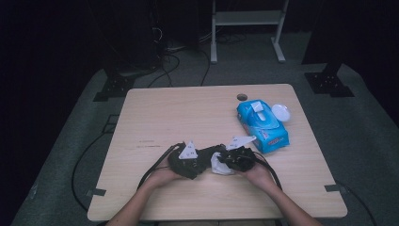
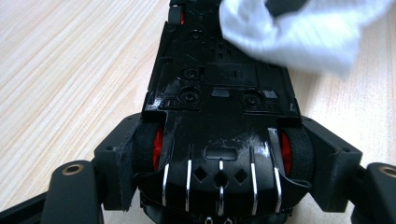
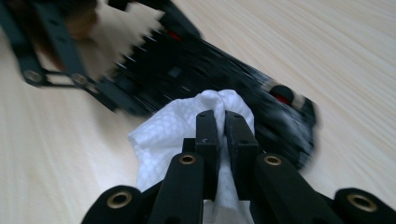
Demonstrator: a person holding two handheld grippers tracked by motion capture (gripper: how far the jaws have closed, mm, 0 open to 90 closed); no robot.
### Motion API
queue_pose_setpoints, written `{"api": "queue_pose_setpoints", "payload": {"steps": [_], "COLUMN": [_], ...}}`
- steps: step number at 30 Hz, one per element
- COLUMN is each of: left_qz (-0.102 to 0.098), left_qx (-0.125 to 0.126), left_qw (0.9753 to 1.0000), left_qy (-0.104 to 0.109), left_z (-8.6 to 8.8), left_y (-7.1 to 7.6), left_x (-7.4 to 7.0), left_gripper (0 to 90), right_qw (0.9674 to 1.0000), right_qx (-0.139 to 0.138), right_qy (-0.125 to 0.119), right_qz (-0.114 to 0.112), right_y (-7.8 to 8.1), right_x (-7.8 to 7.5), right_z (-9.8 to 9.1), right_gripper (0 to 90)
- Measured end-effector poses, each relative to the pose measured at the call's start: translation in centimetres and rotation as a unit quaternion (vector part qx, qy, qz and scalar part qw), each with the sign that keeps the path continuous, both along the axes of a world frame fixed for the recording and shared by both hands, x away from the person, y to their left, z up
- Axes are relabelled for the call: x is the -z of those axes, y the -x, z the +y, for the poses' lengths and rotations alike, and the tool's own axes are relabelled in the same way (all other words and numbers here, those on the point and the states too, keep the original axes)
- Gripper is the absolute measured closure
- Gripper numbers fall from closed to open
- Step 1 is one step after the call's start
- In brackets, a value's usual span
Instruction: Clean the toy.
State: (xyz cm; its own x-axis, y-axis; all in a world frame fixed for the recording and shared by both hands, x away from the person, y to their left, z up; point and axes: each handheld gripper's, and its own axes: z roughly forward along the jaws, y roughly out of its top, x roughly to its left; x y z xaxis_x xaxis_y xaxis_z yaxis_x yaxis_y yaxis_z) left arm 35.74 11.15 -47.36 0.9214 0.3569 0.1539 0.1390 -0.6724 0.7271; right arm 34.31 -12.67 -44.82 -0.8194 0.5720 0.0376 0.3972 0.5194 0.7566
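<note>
**One wipe in use, underside of toy car part cleaned**

Two tools are engaged, and I report each in turn. My left tool (image 2: 219,186) has its jaws partly spread and pressed on the rear wheels of a black toy car (image 2: 219,102), which it holds belly-up just above the bench (image 1: 155,117), chassis facing the left gripper view. In the high view the car (image 1: 200,157) sits at about 6 o'clock on the bench, close to my edge, between both hands.

My right tool (image 3: 223,135) has its jaws drawn nearly together, pinching a crumpled white wipe (image 3: 163,140). The wipe (image 2: 289,32) lies against the far end of the chassis, at 1 o'clock in the left gripper view.

Findings on progress, as judgement: the wiping is under way, not finished. A wet sheen and smears show on the near chassis panel around the rear axle, which suggests that part has been passed over. The far end lies under the wipe, so I cannot tell its condition. The red wheel hubs and the car's upper body cannot be assessed from these views.

Outstanding: remaining chassis length, then probably the sides and top.

Also noted: a blue wipe pack (image 1: 262,125) at 2 o'clock, with a small white lid (image 1: 281,112) just beside it.
</note>
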Motion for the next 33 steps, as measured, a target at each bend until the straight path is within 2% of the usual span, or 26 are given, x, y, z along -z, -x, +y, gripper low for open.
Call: {"api": "queue_pose_setpoints", "payload": {"steps": [2,4,5,8,9,11,15,17,18,20,23,28,31,33], "left_qz": [0.002,0.002,0.001,0.001,0.001,0.003,0.002,0.002,0.003,0.003,0.006,0.008,0.007,0.005], "left_qx": [0.000,0.001,0.002,0.005,0.005,0.007,0.006,0.004,0.003,0.005,0.006,0.003,0.000,-0.001], "left_qw": [1.0000,1.0000,1.0000,1.0000,1.0000,1.0000,1.0000,1.0000,1.0000,1.0000,0.9999,0.9999,0.9999,0.9999], "left_qy": [-0.001,-0.001,-0.001,0.003,0.003,0.006,0.003,0.004,0.004,0.004,0.008,0.009,0.008,0.009], "left_z": [0.0,0.1,0.1,0.2,0.2,0.2,0.2,0.2,0.2,0.2,0.2,0.2,0.1,0.0], "left_y": [0.0,0.0,0.1,0.0,0.0,-0.1,0.0,0.0,0.0,0.0,-0.1,-0.1,0.0,0.0], "left_x": [0.1,0.0,0.0,-0.1,-0.1,0.0,0.0,-0.1,-0.1,-0.1,0.0,0.0,0.0,0.0], "left_gripper": [24.6,24.6,24.7,24.7,24.7,24.7,24.7,24.7,24.7,24.8,24.7,24.8,24.8,24.8], "right_qw": [1.0000,0.9999,0.9999,0.9989,0.9989,0.9967,0.9967,0.9971,0.9971,0.9968,0.9970,0.9977,0.9986,0.9995], "right_qx": [-0.009,-0.005,0.003,0.046,0.046,0.081,0.081,0.075,0.076,0.079,0.078,0.065,0.051,0.029], "right_qy": [0.002,0.007,0.011,0.013,0.013,0.006,-0.003,0.001,0.004,0.000,0.006,0.020,0.016,0.011], "right_qz": [-0.001,-0.006,-0.010,0.001,0.001,0.008,0.001,-0.005,-0.008,-0.001,0.000,-0.002,0.000,-0.002], "right_y": [0.0,-0.4,-0.8,-2.0,-2.0,-3.4,-4.2,-4.6,-4.8,-5.0,-4.5,-2.2,-1.3,-0.6], "right_x": [0.0,-0.2,-0.2,-0.1,-0.1,0.0,-0.1,-0.1,-0.1,-0.1,0.1,0.2,0.1,0.0], "right_z": [0.8,1.1,0.9,-0.5,-0.5,-1.4,-0.2,0.4,0.6,0.2,-0.9,-2.0,-1.7,-0.4], "right_gripper": [84.5,84.5,84.6,84.6,84.6,84.6,84.5,84.5,84.5,84.6,84.5,84.6,84.7,84.6]}}
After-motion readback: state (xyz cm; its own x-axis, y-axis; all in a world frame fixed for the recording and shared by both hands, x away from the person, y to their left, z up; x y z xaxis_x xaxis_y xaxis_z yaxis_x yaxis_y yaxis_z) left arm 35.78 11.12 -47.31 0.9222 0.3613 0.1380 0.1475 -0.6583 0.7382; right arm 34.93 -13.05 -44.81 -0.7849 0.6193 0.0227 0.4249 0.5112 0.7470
